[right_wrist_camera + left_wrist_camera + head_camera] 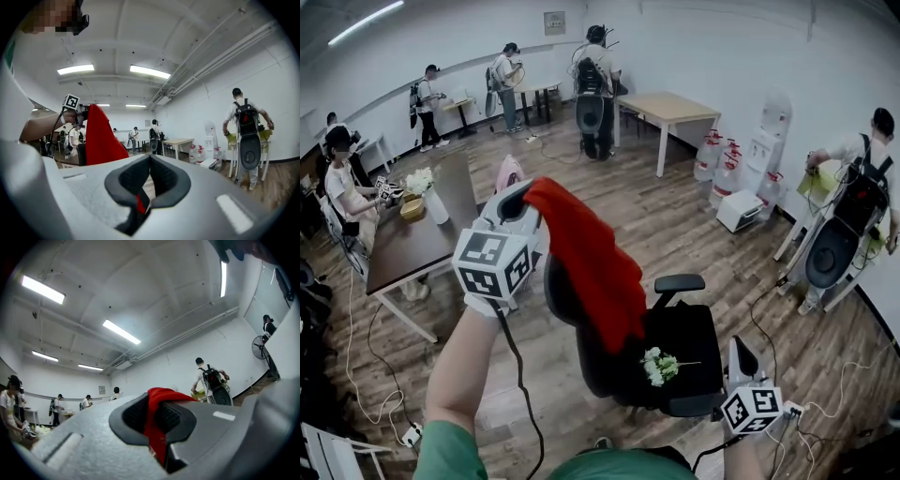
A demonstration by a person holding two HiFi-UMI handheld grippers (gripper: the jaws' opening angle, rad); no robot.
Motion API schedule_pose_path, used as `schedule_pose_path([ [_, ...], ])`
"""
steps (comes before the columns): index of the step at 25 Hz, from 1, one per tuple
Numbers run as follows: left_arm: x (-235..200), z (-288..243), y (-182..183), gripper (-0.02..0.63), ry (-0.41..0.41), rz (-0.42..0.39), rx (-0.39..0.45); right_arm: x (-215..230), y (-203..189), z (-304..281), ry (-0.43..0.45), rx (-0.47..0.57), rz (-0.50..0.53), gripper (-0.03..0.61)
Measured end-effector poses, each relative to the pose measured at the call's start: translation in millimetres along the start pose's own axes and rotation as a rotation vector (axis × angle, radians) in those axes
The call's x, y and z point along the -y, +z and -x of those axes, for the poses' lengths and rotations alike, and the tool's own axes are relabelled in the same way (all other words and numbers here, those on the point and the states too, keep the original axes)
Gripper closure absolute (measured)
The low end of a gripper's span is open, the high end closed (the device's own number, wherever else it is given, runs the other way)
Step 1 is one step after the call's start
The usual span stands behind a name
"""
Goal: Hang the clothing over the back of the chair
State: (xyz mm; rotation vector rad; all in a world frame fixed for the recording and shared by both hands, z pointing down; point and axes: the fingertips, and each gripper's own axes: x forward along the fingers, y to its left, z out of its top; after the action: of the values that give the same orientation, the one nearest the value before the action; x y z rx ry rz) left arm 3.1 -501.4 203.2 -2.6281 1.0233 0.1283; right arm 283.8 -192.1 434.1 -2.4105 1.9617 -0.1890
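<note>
A red garment [586, 258] hangs from my left gripper [523, 195], which is raised above the black office chair [689, 342]. The cloth drapes down in front of the chair's backrest [564, 295] and hides most of it. In the left gripper view the jaws are shut on a fold of the red garment [157, 411]. My right gripper [739, 349] sits low at the chair's right side, its jaws shut [150, 164] with nothing between the pads. From the right gripper view the red garment [101, 136] hangs at left. A small bunch of white flowers [659, 367] lies on the seat.
A dark brown table [408, 248] with a flower vase [429, 195] stands to the left, and a pink chair [508, 172] behind it. A light wooden table [670, 108], water jugs [717, 157] and several people are further off. A cable [520, 375] trails from my left gripper.
</note>
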Motion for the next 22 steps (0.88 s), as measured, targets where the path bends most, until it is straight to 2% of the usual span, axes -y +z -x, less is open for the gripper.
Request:
schedule_pose_path([
  [4, -58, 22, -8, 0.591, 0.106, -0.012, -0.012, -22, -14, -27, 0.064, -0.035, -0.004, 0.575],
  [7, -99, 46, -15, 0.591, 0.209, 0.021, -0.019, -30, -12, -47, 0.103, -0.035, -0.007, 0.575],
  [12, -149, 92, -52, 0.591, 0.360, 0.025, -0.098, -38, -10, -71, 0.166, -0.047, 0.004, 0.575],
  [15, -164, 118, -88, 0.591, 0.418, 0.023, -0.178, -44, -15, -83, 0.208, -0.075, 0.001, 0.575],
  [18, -169, 143, -135, 0.591, 0.437, 0.023, -0.295, -51, -13, -90, 0.234, -0.072, 0.012, 0.575],
  [22, -154, 177, -212, 0.589, 0.425, 0.104, -0.453, -57, -16, -95, 0.260, -0.080, 0.016, 0.575],
])
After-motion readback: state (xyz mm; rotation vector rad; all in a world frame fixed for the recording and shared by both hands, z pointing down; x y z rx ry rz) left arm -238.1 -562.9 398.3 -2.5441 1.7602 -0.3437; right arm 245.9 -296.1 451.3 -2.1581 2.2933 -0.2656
